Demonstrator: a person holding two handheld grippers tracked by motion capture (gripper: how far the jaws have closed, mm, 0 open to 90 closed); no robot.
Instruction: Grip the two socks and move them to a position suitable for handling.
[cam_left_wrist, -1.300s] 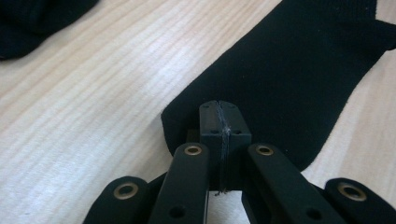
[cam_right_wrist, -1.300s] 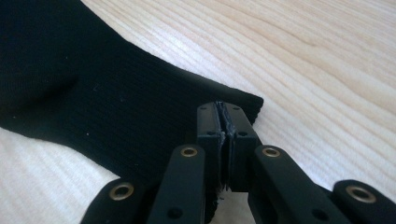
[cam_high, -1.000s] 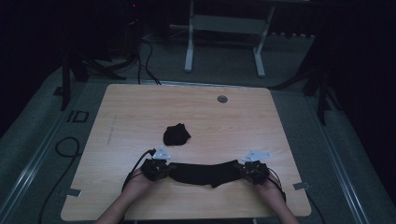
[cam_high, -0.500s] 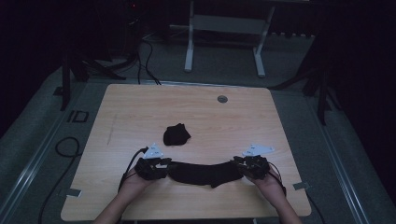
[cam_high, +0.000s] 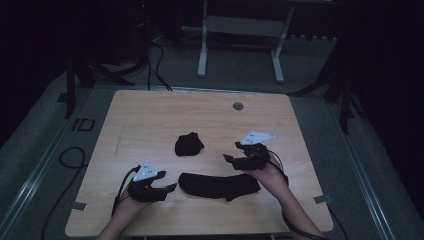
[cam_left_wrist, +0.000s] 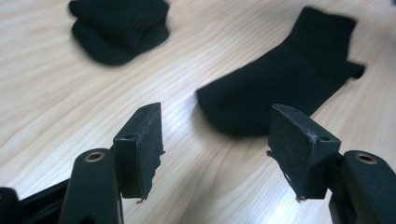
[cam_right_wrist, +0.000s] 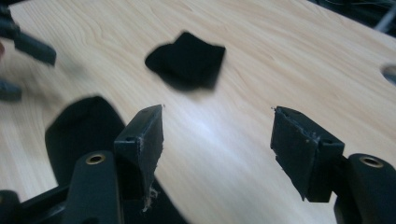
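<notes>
— Looking across from the left edge, how much room is there?

— Plenty. The tabletop (cam_high: 150, 120) is bare wood over its whole upper half, apart from a small round grommet (cam_high: 238, 106) near the far edge. The left gripper (cam_high: 167, 188) sits low in the frame, close to the near edge and a little in from the left edge, with open wood above it.

— And its fingers (cam_left_wrist: 140, 147)?

— Spread wide, holding nothing. In the left gripper view the flat sock (cam_left_wrist: 289, 86) lies ahead of them and toward the right, apart from both pads, its rounded end nearest.

— What's in the middle?

— A folded sock (cam_high: 188, 144) at the frame's centre, well apart from both grippers, and the flat sock (cam_high: 219, 185) below it, stretched between the two hands.

— The right side?

— The right gripper (cam_high: 231, 161) hovers just above the flat sock's right end, pointing left. Its fingers (cam_right_wrist: 299, 151) are also wide apart and empty. In the right gripper view the flat sock (cam_right_wrist: 84, 135) lies at lower left behind the left finger, the folded sock (cam_right_wrist: 187, 60) farther ahead. Free wood runs on to the right edge.
</notes>
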